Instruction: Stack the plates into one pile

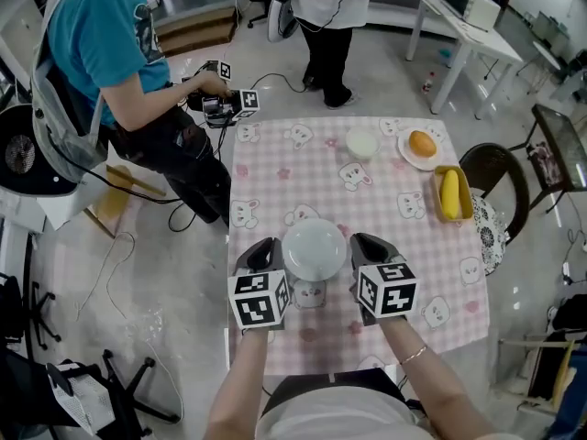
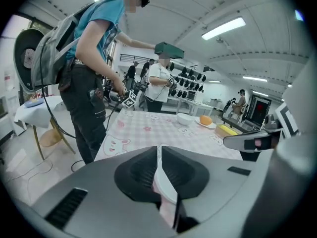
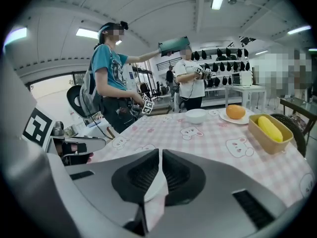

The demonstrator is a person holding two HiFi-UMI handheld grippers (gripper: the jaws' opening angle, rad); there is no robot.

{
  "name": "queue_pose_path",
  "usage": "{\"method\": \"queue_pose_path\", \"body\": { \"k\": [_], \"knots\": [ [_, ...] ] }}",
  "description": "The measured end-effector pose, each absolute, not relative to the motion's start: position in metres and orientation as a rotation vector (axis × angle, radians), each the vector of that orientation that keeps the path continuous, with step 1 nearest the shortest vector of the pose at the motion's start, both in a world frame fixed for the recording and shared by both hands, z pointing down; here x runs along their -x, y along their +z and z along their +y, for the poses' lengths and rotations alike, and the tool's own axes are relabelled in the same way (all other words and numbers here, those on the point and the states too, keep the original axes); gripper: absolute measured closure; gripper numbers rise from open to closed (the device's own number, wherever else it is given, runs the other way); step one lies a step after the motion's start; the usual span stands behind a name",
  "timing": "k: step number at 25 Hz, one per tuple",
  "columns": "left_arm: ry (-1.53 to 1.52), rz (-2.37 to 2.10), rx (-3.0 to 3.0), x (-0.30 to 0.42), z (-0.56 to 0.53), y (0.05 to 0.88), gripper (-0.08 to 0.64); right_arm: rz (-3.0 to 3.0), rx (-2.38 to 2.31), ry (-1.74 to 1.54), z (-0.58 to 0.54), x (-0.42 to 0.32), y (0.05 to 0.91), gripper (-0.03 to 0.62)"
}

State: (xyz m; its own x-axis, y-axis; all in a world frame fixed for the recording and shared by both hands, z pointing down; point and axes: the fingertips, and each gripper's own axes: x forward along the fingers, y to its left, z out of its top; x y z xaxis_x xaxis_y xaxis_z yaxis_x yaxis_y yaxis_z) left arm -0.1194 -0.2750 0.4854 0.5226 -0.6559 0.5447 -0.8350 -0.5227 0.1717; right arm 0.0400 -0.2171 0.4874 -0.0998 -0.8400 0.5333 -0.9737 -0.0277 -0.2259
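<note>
Now your left gripper (image 1: pixel 267 251) clamps the left rim of the round white plate (image 1: pixel 315 248) and your right gripper (image 1: pixel 366 250) its right rim, over the pink checked tablecloth (image 1: pixel 303 168).

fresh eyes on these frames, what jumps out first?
A white plate held over the near edge of the pink checked table, the left claw and right claw shut on its opposite rims. Far right, an orange sits on a small plate beside a yellow tray.
</note>
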Motion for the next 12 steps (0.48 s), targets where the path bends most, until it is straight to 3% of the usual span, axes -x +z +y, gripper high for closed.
{"method": "queue_pose_path", "body": {
  "k": [12],
  "knots": [
    [0.468,-1.216,-2.533,0.118,-0.252,0.418,0.535,-2.098,-2.083,0.666,-0.179,-0.047,0.415,0.588]
  ]
}}
